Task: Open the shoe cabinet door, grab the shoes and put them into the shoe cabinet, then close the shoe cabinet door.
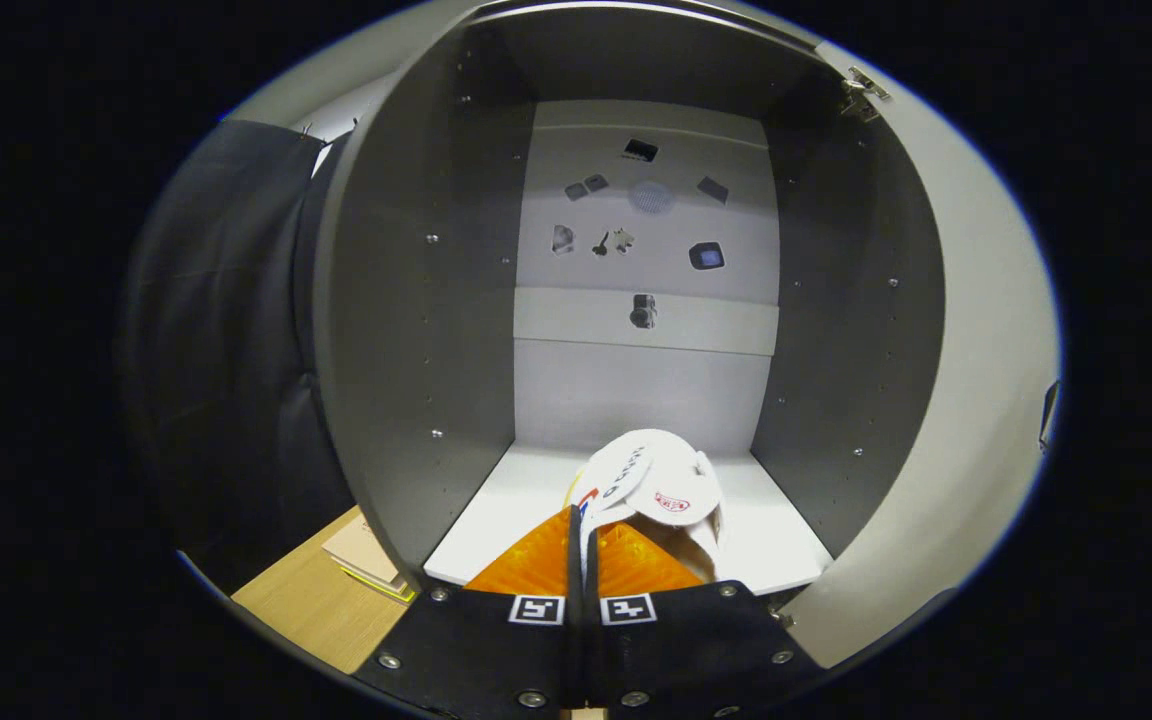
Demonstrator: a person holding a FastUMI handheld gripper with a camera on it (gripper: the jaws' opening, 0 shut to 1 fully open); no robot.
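The gripper (581,545) is built from two black plates set side by side, split by a narrow dark seam. Each plate is studded with round silver screws along its edges. A small square black-and-white marker is fixed at the inner top corner of each plate. Two orange fingers (536,565), ribbed and wedge-shaped, are mounted ahead of the plates and taper toward their tips.
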